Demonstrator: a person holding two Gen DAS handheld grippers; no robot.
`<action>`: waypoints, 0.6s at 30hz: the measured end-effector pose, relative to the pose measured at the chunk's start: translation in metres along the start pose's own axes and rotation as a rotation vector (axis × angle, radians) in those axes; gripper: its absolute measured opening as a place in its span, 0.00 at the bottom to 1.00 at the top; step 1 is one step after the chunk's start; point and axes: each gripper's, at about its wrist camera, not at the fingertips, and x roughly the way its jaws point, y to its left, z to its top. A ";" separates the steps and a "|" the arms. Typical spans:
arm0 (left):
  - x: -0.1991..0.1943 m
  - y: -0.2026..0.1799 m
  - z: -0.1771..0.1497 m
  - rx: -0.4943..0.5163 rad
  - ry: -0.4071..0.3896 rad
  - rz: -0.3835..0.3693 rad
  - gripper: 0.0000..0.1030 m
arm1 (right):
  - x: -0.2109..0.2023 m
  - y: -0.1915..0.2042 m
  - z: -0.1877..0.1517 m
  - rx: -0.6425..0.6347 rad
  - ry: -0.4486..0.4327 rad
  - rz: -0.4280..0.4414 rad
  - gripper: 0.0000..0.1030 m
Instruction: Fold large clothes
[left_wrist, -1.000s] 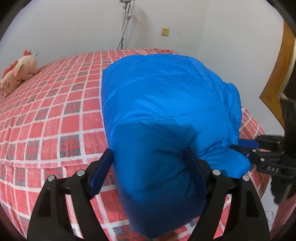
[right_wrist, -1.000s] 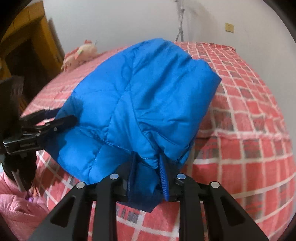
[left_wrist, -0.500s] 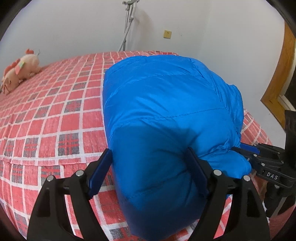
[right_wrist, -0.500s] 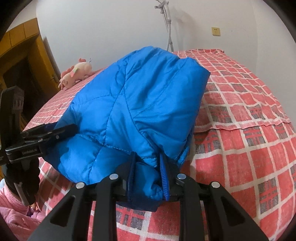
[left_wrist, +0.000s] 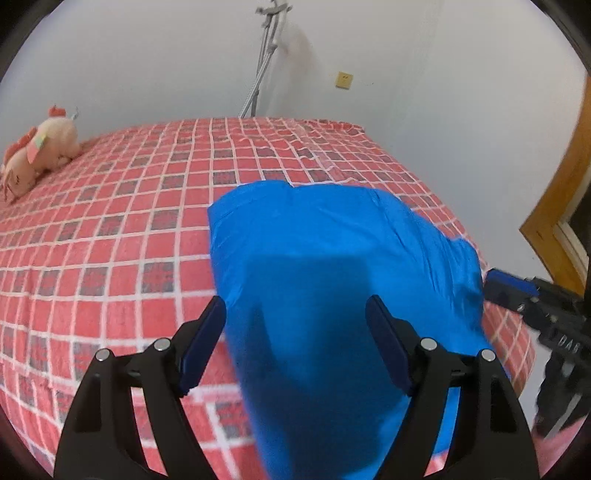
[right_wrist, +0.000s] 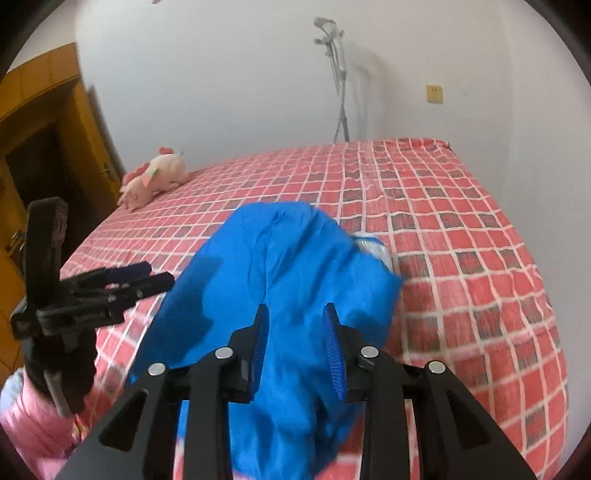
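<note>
A bright blue puffer jacket (left_wrist: 332, 266) lies in a folded bundle on the near edge of a bed with a red checked cover (left_wrist: 129, 221). My left gripper (left_wrist: 295, 321) stands wide open, its fingers either side of the bundle's near end. My right gripper (right_wrist: 295, 328) has its jaws partly apart with a fold of the jacket (right_wrist: 291, 280) between them; I cannot tell whether the pads still touch the fabric. The right gripper also shows in the left wrist view (left_wrist: 517, 291), at the jacket's right edge. The left gripper shows in the right wrist view (right_wrist: 147, 275), open, at the jacket's left.
A pink plush toy (left_wrist: 37, 147) lies at the bed's far left corner. A metal crutch (left_wrist: 262, 59) leans on the white back wall. A wooden door frame (left_wrist: 557, 192) stands to the right. A pink garment (right_wrist: 33, 417) lies low left, off the bed.
The jacket has dropped from a raised bundle onto the bed and lies lower and flatter. My right jaws have widened from their tight pinch. Both grippers have pulled back.
</note>
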 end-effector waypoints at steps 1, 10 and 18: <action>0.009 -0.003 0.006 -0.010 0.006 0.014 0.74 | 0.008 -0.001 0.005 0.008 0.011 -0.005 0.29; 0.063 0.001 0.012 -0.059 0.103 0.030 0.77 | 0.076 -0.039 0.006 0.097 0.072 -0.127 0.29; 0.048 0.008 0.010 -0.075 0.115 0.017 0.75 | 0.053 -0.043 0.004 0.146 0.047 -0.071 0.31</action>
